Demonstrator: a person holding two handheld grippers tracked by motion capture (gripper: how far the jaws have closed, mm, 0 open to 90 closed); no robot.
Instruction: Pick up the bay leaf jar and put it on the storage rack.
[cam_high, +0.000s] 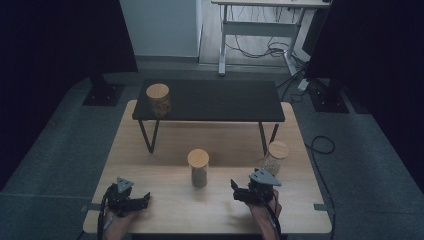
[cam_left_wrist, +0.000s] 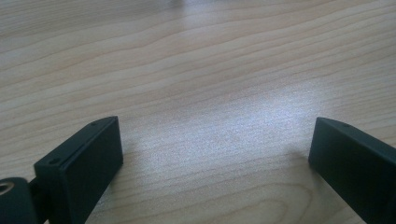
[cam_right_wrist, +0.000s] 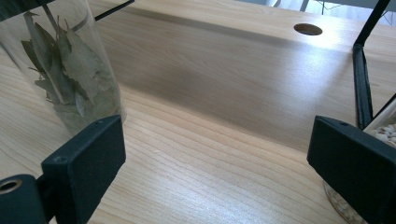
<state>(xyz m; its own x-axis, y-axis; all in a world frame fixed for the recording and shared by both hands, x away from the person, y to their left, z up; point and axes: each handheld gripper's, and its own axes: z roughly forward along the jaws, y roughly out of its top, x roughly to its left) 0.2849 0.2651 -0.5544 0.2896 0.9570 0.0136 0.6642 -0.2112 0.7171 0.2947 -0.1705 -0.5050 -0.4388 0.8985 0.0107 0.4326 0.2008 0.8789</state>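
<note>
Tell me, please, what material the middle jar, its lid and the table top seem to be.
Middle jar: clear, smooth, probably glass, perhaps plastic; dried leaves show through its wall in the right gripper view.
Its lid: pale, matte, wood or bamboo by its colour.
Table top: light wood or veneer, with visible grain lines.

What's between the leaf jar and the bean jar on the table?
Nothing but bare wooden tabletop lies between the jar of leaves and the jar of beans, as the high view shows. The right tongs sit nearer the person, not between them.
</note>
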